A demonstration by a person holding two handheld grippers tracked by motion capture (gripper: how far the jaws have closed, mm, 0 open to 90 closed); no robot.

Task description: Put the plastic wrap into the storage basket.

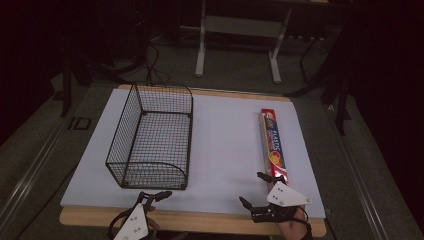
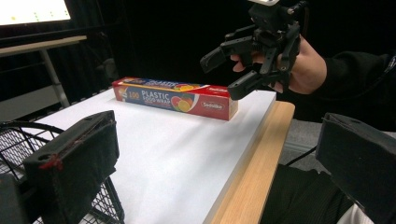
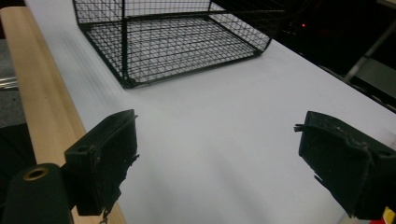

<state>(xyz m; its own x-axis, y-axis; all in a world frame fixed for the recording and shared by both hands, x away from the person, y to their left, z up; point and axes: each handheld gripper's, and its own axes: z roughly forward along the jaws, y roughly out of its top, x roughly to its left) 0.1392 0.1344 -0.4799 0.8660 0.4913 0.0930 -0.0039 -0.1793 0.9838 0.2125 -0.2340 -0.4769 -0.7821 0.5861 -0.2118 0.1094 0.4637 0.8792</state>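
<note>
A long red and blue plastic wrap box [image 1: 273, 145] lies flat along the right side of the white board [image 1: 225, 140]. In the left gripper view the box [image 2: 177, 98] rests near the board's corner. My right gripper [image 1: 252, 188] hovers just off the box's near end, jaws wide open and empty. The left gripper view shows this right gripper [image 2: 219, 77] held in a hand above the board edge. Its own view [image 3: 219, 158] looks over bare board towards the basket. My left gripper [image 1: 154, 196] sits open at the basket's near end, and its own view [image 2: 215, 154] has nothing between the pads.
An empty black wire basket [image 1: 152, 140] stands on the left half of the board [image 3: 233, 116], with its rounded end nearest me; it is also seen as the basket [image 3: 173, 42] and the basket [image 2: 14, 140]. A wooden table edge [image 1: 200, 220] runs along the front. Desk legs [image 1: 200, 50] stand beyond the table.
</note>
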